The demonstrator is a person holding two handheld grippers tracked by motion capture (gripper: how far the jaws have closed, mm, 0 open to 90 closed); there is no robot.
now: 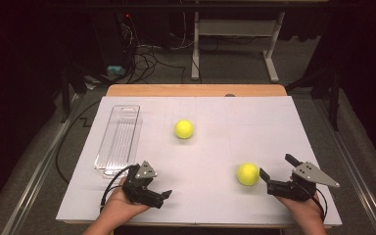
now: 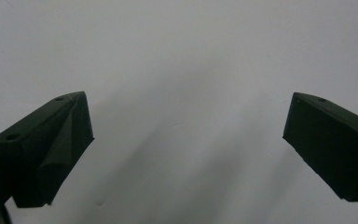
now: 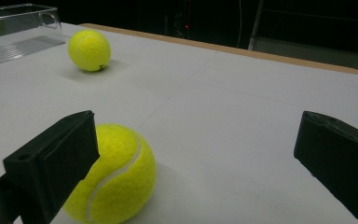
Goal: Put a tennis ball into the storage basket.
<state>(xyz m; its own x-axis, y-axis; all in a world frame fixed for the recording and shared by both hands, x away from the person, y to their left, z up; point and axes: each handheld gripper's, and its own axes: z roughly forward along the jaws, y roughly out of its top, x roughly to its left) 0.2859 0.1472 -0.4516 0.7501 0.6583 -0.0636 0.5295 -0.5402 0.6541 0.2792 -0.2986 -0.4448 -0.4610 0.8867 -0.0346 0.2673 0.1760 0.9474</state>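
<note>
Two yellow tennis balls lie on the white table sheet (image 1: 210,161). The far ball (image 1: 183,129) (image 3: 89,50) rests mid-table. The near ball (image 1: 247,174) (image 3: 116,175) sits just left of my right gripper (image 1: 276,165) (image 3: 196,149), which is open; one jaw partly covers the ball and nothing lies between the jaws. At the front left, my left gripper (image 1: 165,196) (image 2: 186,135) is held low over bare sheet, open and empty. A clear plastic tray (image 1: 117,139) (image 3: 14,28) lies lengthwise at the left.
The wooden table edge (image 1: 196,90) shows beyond the sheet. Past it stand a white desk frame (image 1: 235,34) and tangled cables (image 1: 147,58) on the floor. Metal rails (image 1: 39,171) run along both sides of the table.
</note>
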